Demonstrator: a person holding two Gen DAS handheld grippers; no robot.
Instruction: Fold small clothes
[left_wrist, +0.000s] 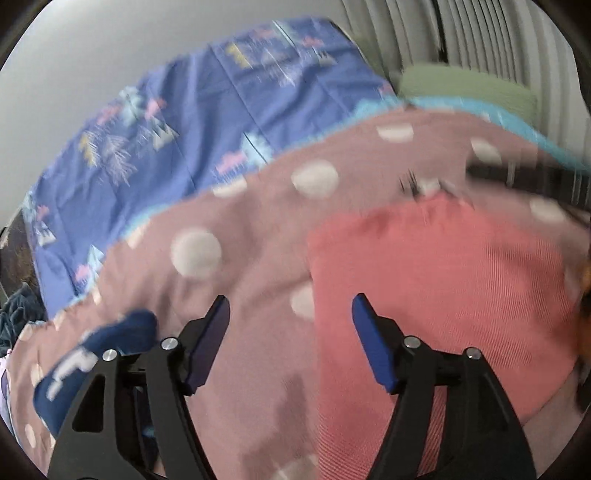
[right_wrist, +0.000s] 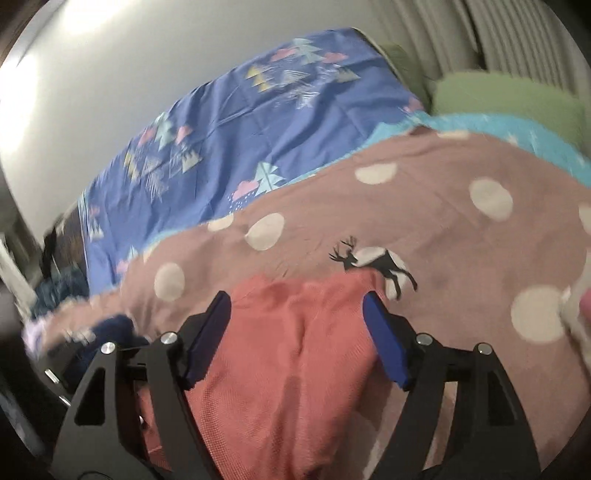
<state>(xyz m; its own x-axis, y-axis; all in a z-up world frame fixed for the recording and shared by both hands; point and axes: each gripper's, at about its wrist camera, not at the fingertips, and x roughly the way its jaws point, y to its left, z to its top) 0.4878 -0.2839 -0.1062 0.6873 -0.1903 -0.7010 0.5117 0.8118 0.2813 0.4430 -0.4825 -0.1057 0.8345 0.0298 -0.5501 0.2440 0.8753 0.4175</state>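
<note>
A coral-pink ribbed garment (left_wrist: 436, 280) lies flat on a brown blanket with pale dots (left_wrist: 236, 229). My left gripper (left_wrist: 290, 306) hangs open over the blanket just left of the garment's edge, its right finger over the pink cloth, with nothing gripped. In the right wrist view the same garment (right_wrist: 295, 354) spreads under my right gripper (right_wrist: 297, 302), which is open; the cloth passes between and below the blue pads (right_wrist: 384, 343) without being pinched. A navy garment with white print (left_wrist: 92, 354) lies crumpled at the lower left.
A blue sheet with tree and cloud prints (right_wrist: 229, 122) covers the bed beyond the blanket. A turquoise blanket edge (right_wrist: 480, 125) and a green pillow (right_wrist: 509, 99) lie at the far right below pale curtains (left_wrist: 480, 33). A grey wall (right_wrist: 92, 74) borders the left.
</note>
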